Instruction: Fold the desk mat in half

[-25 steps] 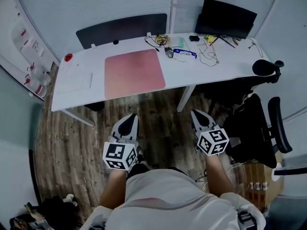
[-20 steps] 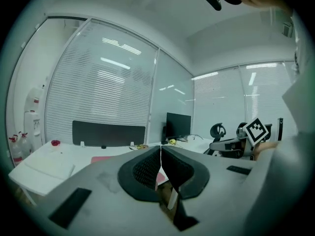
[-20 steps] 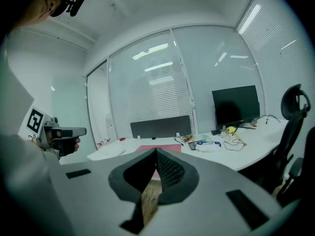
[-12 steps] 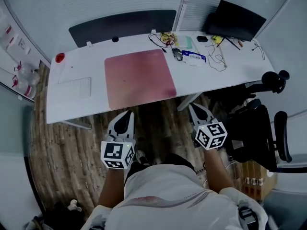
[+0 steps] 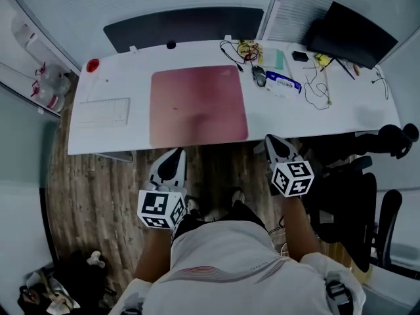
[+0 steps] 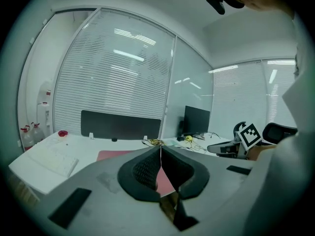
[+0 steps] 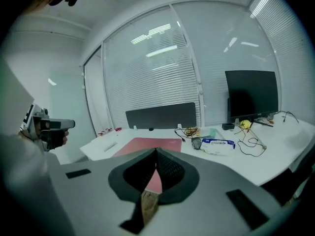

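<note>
A pink desk mat (image 5: 198,106) lies flat and unfolded on the white desk (image 5: 341,117); it also shows ahead in the left gripper view as the mat (image 6: 110,155) and in the right gripper view as the mat (image 7: 147,144). My left gripper (image 5: 172,159) hangs over the floor just short of the desk's front edge, below the mat's near left corner, shut and empty. My right gripper (image 5: 274,142) is at the desk's front edge, right of the mat's near right corner, shut with nothing in it. In their own views the left gripper (image 6: 160,149) and right gripper (image 7: 156,151) have tips touching.
A white keyboard (image 5: 105,112) lies left of the mat, a red object (image 5: 92,65) at the far left corner. Cables, a mouse (image 5: 260,76) and a blue-white packet (image 5: 284,83) clutter the right side by a black monitor (image 5: 354,34). An office chair (image 5: 367,195) stands right.
The view has come closer to the desk. Both grippers moved forward towards the desk's front edge, staying shut; the mat has not moved.
</note>
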Available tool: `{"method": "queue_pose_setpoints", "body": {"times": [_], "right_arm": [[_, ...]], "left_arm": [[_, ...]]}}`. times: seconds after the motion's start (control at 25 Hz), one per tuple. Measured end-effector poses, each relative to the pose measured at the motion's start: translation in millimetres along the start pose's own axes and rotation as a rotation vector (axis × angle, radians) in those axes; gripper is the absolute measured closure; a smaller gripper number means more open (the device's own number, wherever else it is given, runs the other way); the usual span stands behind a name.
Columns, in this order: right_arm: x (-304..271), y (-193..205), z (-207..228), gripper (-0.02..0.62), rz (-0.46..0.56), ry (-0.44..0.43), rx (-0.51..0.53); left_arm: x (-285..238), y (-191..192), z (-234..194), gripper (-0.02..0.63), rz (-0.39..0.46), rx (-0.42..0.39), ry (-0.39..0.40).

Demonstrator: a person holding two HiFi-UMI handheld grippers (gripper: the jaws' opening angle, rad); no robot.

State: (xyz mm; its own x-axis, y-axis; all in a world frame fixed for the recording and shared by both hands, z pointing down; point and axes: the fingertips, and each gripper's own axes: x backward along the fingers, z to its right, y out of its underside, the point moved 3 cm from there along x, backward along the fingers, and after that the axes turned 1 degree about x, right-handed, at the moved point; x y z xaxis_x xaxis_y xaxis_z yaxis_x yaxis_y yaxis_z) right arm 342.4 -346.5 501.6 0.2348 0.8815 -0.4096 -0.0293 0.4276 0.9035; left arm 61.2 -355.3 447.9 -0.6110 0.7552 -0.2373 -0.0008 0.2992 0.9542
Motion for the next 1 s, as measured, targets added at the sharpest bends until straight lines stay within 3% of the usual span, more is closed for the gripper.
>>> {"method": "queue_pose_setpoints", "body": {"times": [0.16, 0.4, 0.68, 1.0], "right_arm": [[-23, 13, 22, 0.5, -0.068, -0.062, 0.0], [-80, 78, 30, 0.37, -0.298, -0.108, 0.043], [-148, 153, 49, 0.362, -0.476, -0.027, -0.016], [-164, 172, 46, 0.359, -0.556, 0.058, -0.005]], "left_arm": [[-20, 4, 13, 0.59, -0.012, 0.012, -0.039], [-27, 24, 19, 0.589, -0.062, 0.045, -0.068], [-15, 41, 5, 0.589, -0.098, 0.071, -0.116], [0, 43, -12, 0.589, -0.107, 0.085, -0.147]]}}
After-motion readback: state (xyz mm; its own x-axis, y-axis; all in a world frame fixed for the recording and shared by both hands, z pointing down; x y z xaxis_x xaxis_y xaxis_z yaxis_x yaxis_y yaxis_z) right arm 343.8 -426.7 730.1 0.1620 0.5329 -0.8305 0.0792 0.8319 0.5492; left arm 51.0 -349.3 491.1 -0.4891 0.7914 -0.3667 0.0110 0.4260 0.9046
